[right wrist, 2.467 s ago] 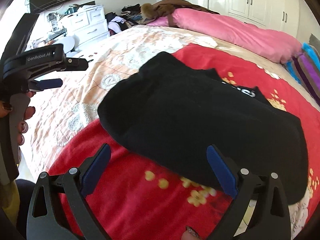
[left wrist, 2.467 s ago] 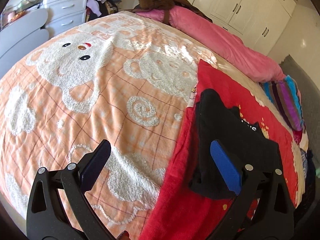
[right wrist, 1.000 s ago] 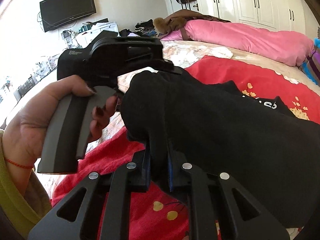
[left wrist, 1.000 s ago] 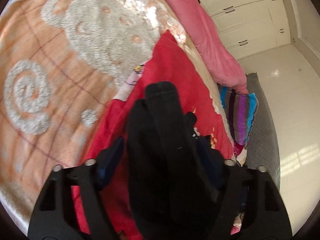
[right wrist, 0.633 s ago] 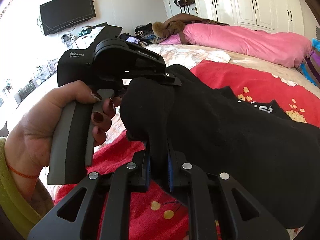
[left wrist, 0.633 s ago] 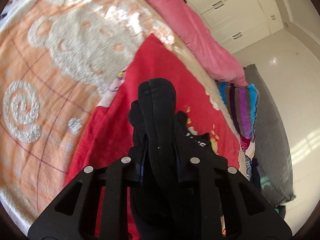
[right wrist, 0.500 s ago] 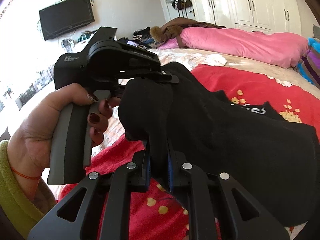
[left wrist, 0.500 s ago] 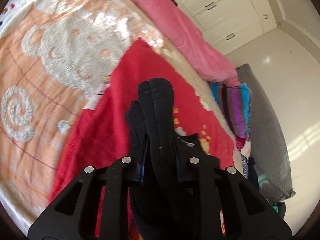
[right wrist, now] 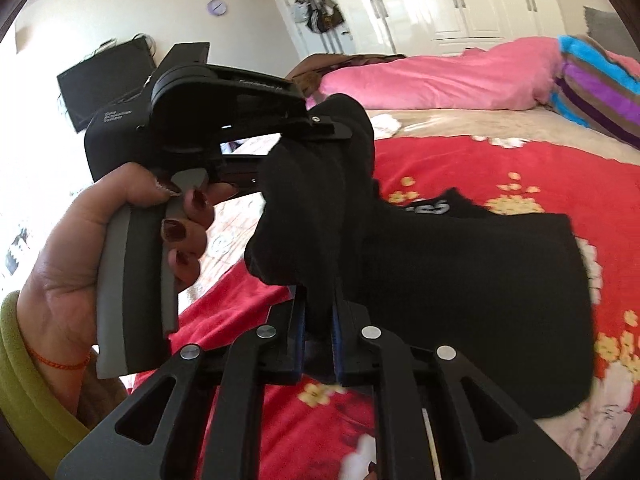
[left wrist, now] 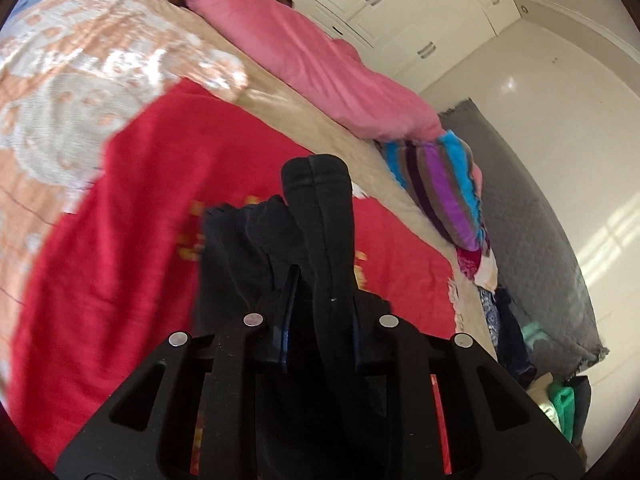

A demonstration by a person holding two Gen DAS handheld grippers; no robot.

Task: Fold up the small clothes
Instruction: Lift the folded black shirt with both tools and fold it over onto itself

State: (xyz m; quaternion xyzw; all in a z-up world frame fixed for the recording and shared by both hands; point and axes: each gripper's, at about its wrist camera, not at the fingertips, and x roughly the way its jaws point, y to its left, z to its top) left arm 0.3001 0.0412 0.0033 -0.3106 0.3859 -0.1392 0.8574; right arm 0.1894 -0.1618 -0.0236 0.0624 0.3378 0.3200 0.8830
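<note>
Progress: the fold looks barely begun. The black garment [right wrist: 460,280] is pinched at one edge by both tongs and lifted there, while its far part with the pale lettering rests on the red blanket [right wrist: 500,152]. No finished crease is visible; carrying the raised edge across, laying it down and any second fold appear to remain.

Left gripper [left wrist: 320,304]: jaws nearly shut, blue pads clamping a bunched ridge of black cloth that stands up past the tips. Right gripper [right wrist: 318,328]: jaws nearly shut as well, a thick wad of the same cloth between the pads.

Pose: in the right wrist view the person's left hand [right wrist: 92,240] wraps the grey handle, fingers on the trigger, holding that tool just beside the right gripper, to its left and higher in frame. Both tools tilt down toward the bed, close together on the same edge. A green sleeve [right wrist: 24,380] shows at the wrist.

Background: pink quilt [left wrist: 312,52] and striped pillow [left wrist: 444,192] at the bed's far side.
</note>
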